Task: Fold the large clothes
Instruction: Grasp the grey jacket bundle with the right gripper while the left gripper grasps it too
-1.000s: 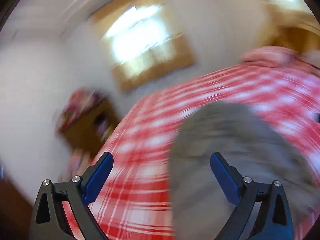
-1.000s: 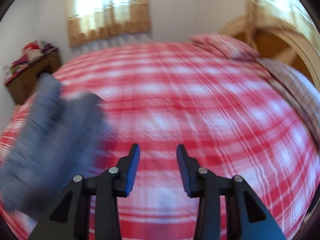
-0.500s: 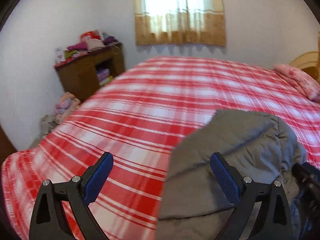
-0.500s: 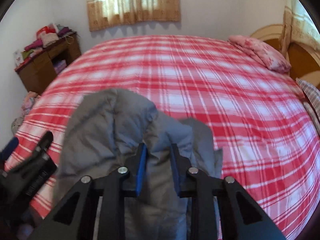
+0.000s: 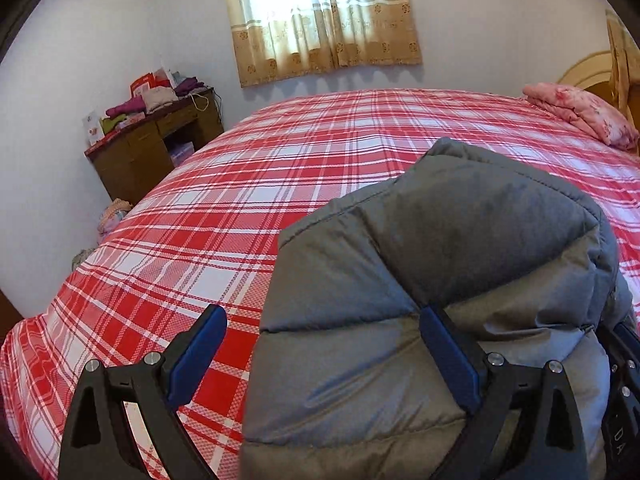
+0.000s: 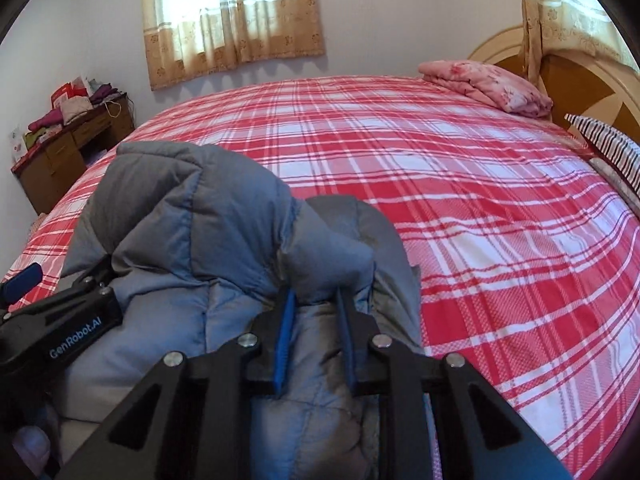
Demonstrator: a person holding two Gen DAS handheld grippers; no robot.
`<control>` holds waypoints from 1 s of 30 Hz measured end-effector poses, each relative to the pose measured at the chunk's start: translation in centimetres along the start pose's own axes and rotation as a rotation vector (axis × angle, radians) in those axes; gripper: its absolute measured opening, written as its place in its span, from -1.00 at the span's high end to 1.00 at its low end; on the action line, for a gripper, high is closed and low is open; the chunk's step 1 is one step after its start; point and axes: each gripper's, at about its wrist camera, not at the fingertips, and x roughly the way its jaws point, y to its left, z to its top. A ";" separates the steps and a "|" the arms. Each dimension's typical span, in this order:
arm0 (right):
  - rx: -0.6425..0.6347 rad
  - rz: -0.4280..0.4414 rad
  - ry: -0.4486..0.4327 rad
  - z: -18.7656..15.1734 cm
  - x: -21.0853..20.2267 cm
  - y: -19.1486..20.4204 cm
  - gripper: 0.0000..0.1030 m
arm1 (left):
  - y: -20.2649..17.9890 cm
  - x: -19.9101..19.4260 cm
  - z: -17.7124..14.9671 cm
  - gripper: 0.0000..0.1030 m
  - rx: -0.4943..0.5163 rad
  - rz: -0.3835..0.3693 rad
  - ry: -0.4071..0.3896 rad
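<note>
Right, nearest first: right tongs (image 6: 314, 334) are pinching a puffed ridge of the grey padded jacket (image 6: 192, 236). Their jaws have just been closing, and the fabric bulges out above the blue pads. Left tongs (image 5: 324, 354) are spread wide; one pad is buried against the jacket's near-side fold, the other hangs over bare bedspread, nothing clamped.

Jacket sits bunched in a heap directly ahead of both tongs, on the near edge of the red plaid bed (image 6: 460, 208).

Handling, my read: quilted and lofty, so soft, compressible, and probably light for its bulk. The shell looks smooth, likely slick, and a pinch on a fat puff may squeeze out. Better to bite at a stitched seam or hem where the fill is thin. It will spring back and resist a flat crease, so folds probably need pressing down.

Beyond the tongs: open plaid, then a folded pink quilt (image 6: 486, 84) far right by the headboard, and a wooden desk (image 5: 156, 148) piled with clothes far left, under the curtained window (image 5: 320, 16).
</note>
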 end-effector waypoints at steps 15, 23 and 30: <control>0.005 0.005 0.020 -0.8 1.4 -0.4 0.55 | -0.8 1.2 -0.8 -0.91 0.006 0.000 0.015; 0.002 0.005 0.036 -1.1 1.8 -0.4 0.55 | -0.9 1.8 -0.9 -0.91 0.011 -0.010 0.036; 0.001 0.003 0.045 -1.2 2.2 -0.2 0.55 | -1.0 2.2 -1.1 -0.91 0.023 -0.014 0.052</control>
